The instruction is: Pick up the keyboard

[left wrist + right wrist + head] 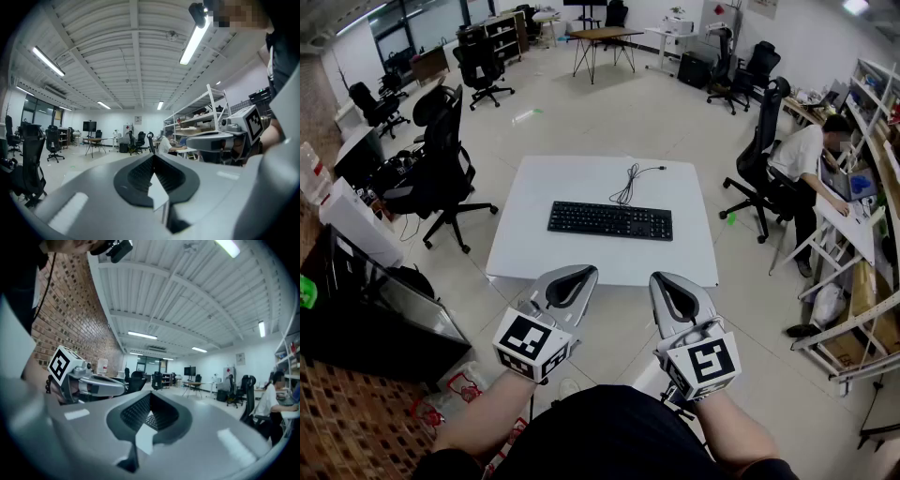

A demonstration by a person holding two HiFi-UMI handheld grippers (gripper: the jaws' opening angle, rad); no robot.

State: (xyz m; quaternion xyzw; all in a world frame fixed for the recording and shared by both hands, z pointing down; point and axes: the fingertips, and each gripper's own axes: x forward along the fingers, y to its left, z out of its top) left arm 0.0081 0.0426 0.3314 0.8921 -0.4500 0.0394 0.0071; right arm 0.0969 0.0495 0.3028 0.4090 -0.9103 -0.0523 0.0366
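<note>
Black keyboard on table | left claw, right claw closed, empty

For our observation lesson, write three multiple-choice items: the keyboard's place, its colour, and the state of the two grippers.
1. The keyboard lies: A on the table's left edge; B about mid-table; C overhanging the far edge.
2. The keyboard is: A white; B black; C red.
3. The left gripper and right gripper are: A shut, empty; B wide open; C clamped on the keyboard.
Key: 1 B, bare tabletop shows all round it; 2 B, dark keys and case; 3 A, jaws meet with nothing between.
</note>
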